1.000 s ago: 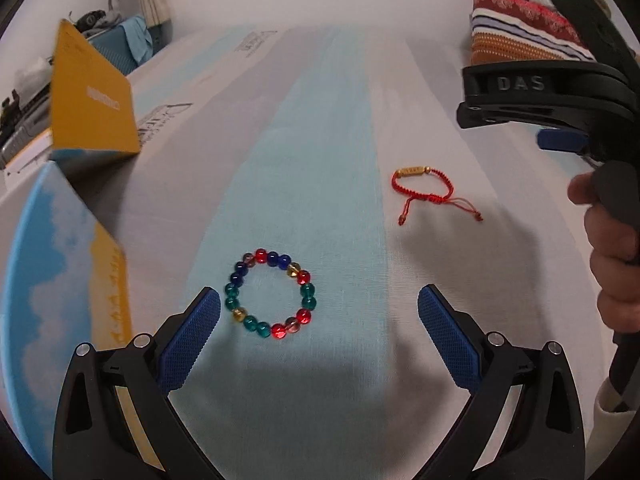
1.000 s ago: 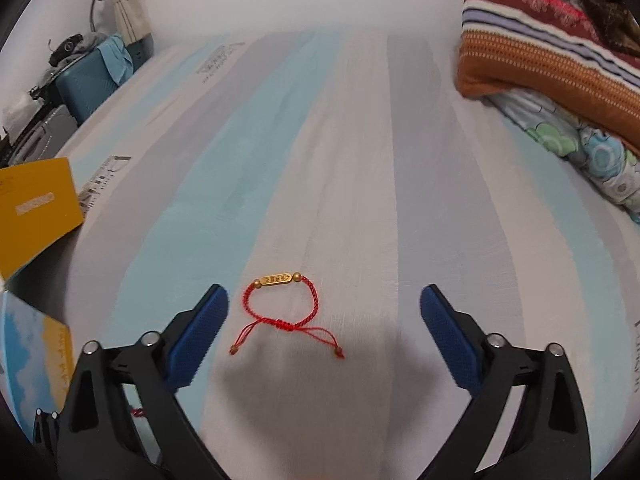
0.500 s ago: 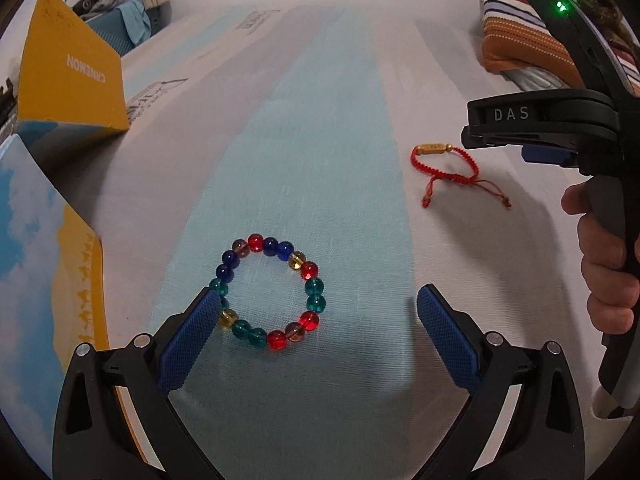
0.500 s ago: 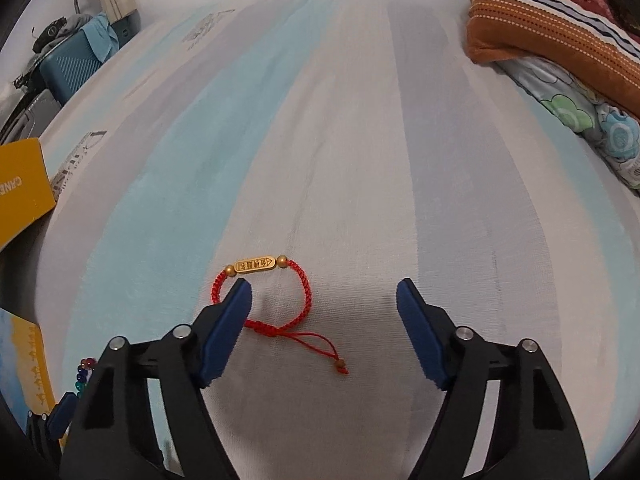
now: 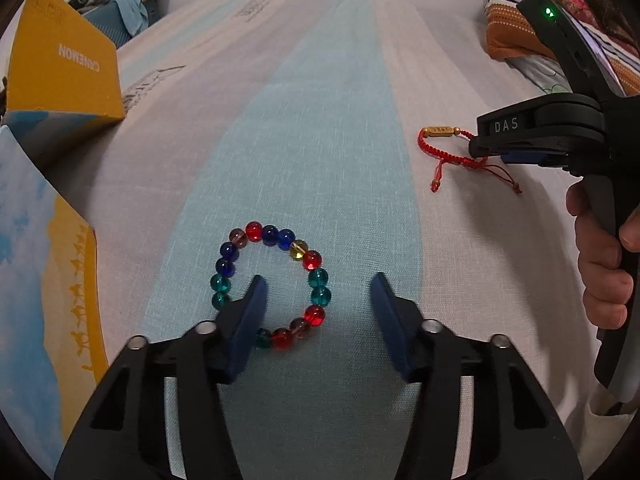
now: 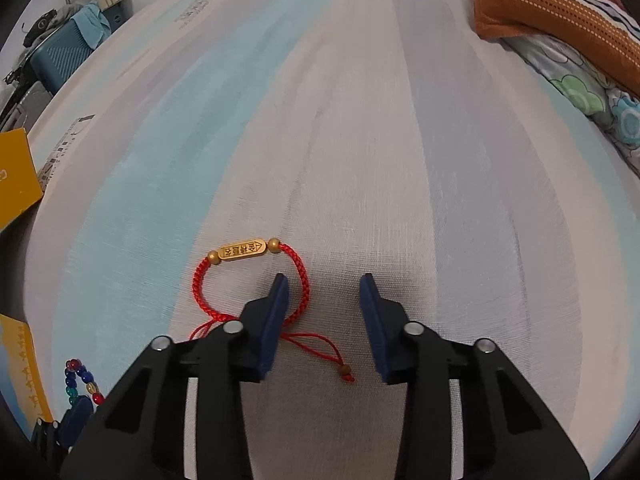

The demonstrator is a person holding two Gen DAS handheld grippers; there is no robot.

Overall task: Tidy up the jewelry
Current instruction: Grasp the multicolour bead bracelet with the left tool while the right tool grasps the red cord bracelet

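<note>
The light, limp red cord bracelet and hard, rollable bead bracelet are each straddled at one side by closing, still-unpinched right gripper and left gripper.

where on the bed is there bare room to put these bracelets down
Free: the striped sheet beyond the red cord bracelet, up to the folded blankets. Crowded: the left edge by the yellow box, near the beaded bracelet.

striped bedsheet, folded blankets, suitcase
</note>
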